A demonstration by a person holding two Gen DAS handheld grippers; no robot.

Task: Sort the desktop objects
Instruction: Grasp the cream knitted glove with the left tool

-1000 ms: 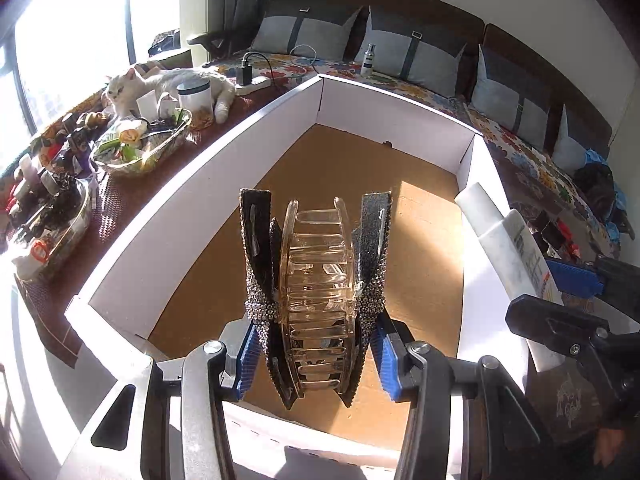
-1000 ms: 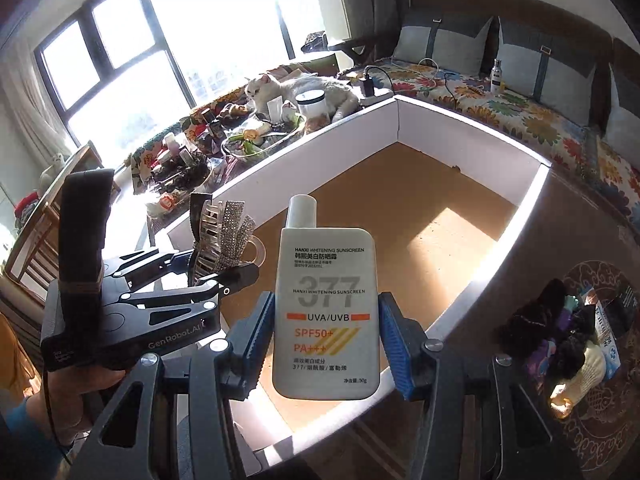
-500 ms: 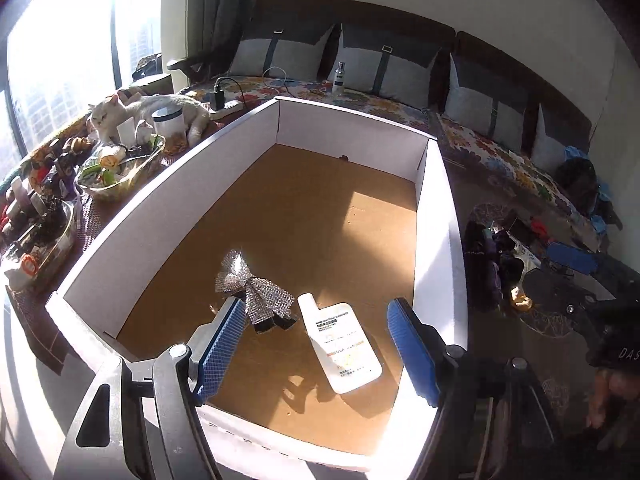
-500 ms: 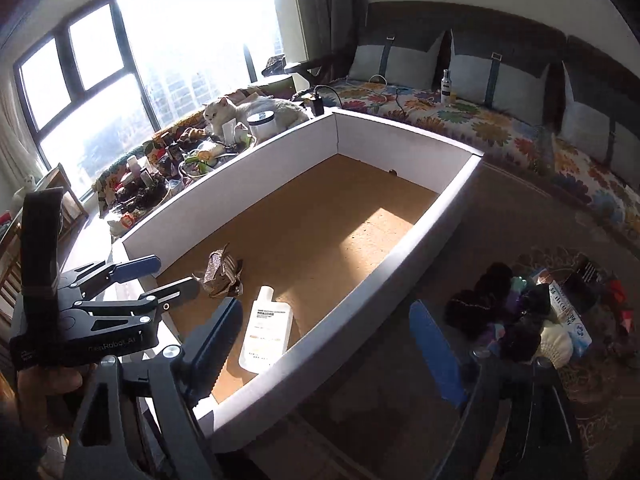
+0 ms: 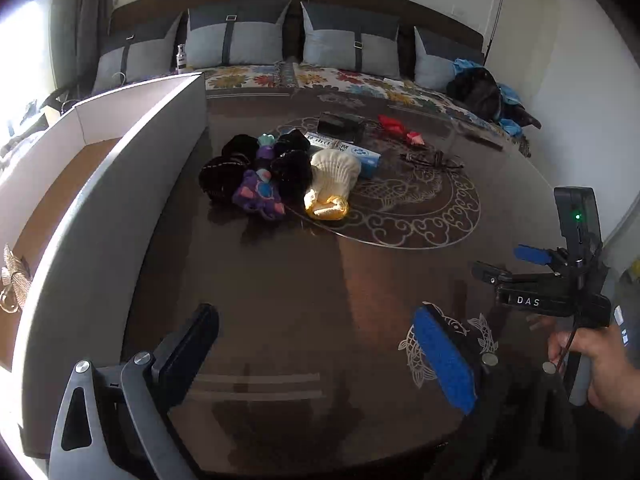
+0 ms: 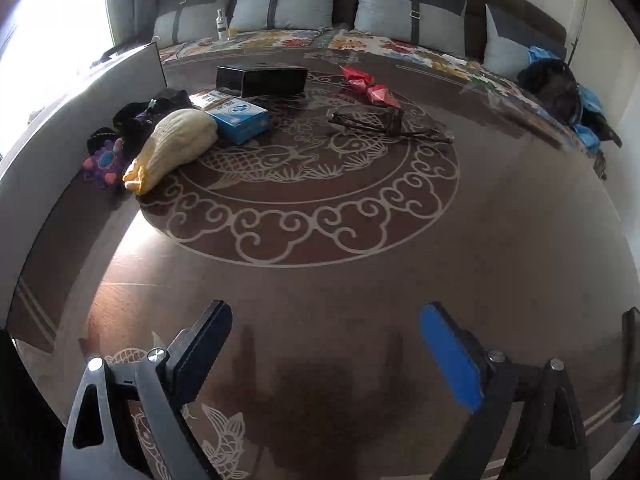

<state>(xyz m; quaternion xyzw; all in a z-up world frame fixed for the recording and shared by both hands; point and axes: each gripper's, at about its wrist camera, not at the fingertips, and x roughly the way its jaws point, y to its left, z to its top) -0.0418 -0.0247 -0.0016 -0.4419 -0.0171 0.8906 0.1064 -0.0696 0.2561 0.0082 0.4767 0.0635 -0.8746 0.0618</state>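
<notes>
My left gripper (image 5: pixel 320 356) is open and empty above the dark patterned table. My right gripper (image 6: pixel 328 356) is also open and empty; it shows at the right in the left wrist view (image 5: pixel 516 262). A pile lies mid-table: black scrunchies (image 5: pixel 224 176), a purple plush item (image 5: pixel 256 196), a cream knitted item (image 5: pixel 332 178) (image 6: pixel 176 140), a blue box (image 6: pixel 240 116), a black box (image 6: pixel 260 78), red wrapped items (image 6: pixel 368 84) and dark glasses (image 6: pixel 384 122). The white-walled box (image 5: pixel 92 208) stands at the left, with the glittery hair clip (image 5: pixel 12 280) inside.
A sofa with grey cushions (image 5: pixel 348 40) and a floral cover runs behind the table. A small bottle (image 5: pixel 181 58) stands on it. Dark and blue clothing (image 5: pixel 484 92) lies at its right end. Bright window light comes from the left.
Both grippers released the hair clip and the sunscreen bottle into the box, then swung right, away from the box, toward the pile on the table. Both are open and empty.
</notes>
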